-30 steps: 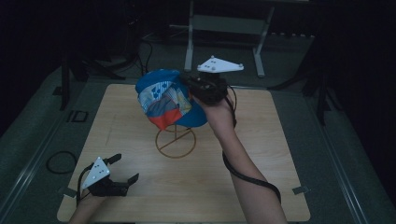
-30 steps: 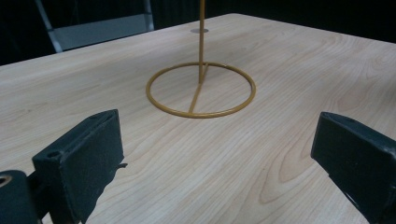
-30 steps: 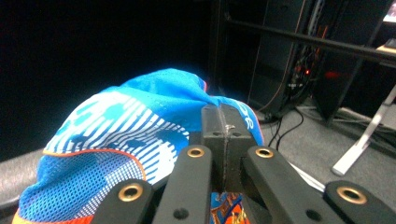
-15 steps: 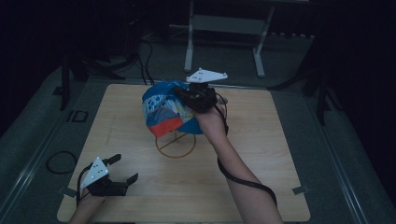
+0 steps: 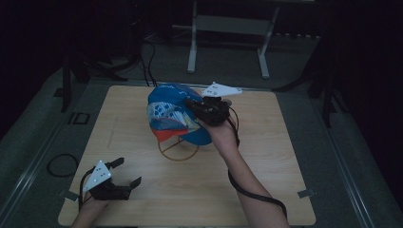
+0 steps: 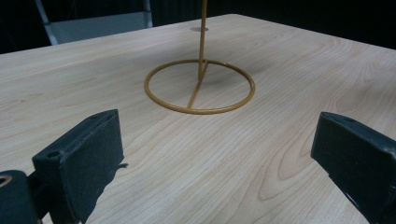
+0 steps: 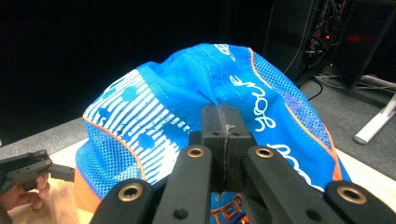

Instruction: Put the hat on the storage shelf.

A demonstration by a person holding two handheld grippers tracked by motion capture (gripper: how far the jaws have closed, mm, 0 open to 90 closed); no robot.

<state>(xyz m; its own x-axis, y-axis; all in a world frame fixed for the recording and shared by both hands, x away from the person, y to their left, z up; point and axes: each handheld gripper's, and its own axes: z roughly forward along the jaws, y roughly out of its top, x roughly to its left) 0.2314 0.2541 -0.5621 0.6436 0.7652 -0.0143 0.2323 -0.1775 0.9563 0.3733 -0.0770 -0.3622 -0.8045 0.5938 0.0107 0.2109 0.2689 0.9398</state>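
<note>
Cap [image 5: 173,116] clamped in right gripper [image 5: 192,105], forearm outstretched above wire stand [image 5: 178,151]; left gripper [image 5: 128,173] apart.

Blue cap [image 7: 196,93] with white stripes and orange trim; yellow wire stand [image 6: 200,86]; black claws.

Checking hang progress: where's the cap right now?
High view: the cap sits mid-table over the wire stand, pinched by the right gripper at its right side.
</note>
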